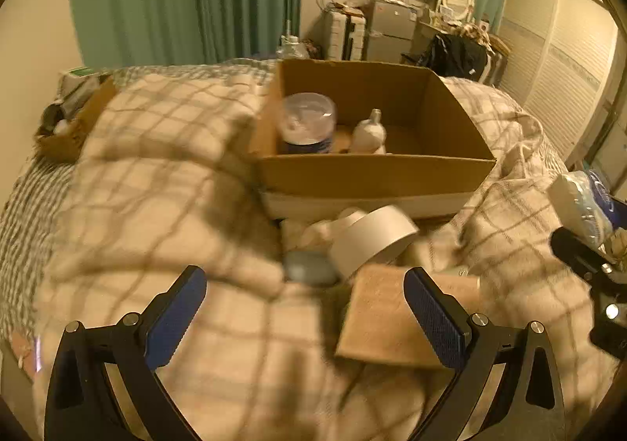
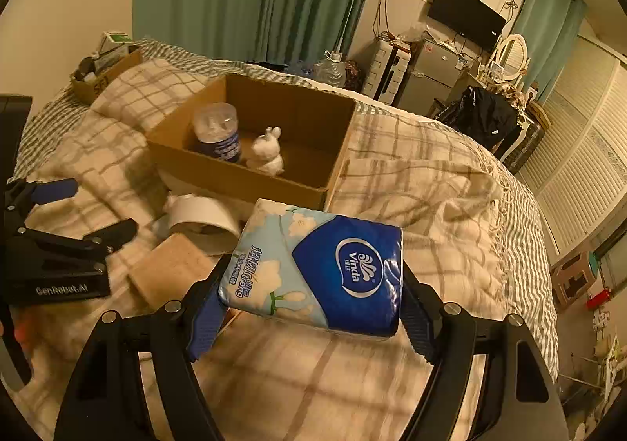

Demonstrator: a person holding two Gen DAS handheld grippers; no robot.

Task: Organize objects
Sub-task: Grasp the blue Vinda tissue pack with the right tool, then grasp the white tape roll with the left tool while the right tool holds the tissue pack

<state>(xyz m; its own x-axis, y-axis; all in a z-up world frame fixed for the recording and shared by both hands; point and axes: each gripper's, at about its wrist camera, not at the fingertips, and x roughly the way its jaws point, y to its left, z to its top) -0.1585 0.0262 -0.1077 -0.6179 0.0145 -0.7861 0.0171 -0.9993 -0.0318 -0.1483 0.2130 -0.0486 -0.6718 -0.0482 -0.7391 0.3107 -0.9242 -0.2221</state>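
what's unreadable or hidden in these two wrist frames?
- Cardboard box floor: left wrist view, the near wall hides the bases of the clear jar and the white figurine.
- Grey object: left wrist view, blurred and partly behind the white round container; identity unclear.
- Tissue pack: left wrist view, cut off at the right edge.
- Right gripper pads: right wrist view, mostly covered by the tissue pack.

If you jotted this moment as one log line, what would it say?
right claw: shut on tissue pack, short of cardboard box | left claw: open, empty | in box: plastic jar, rabbit figurine
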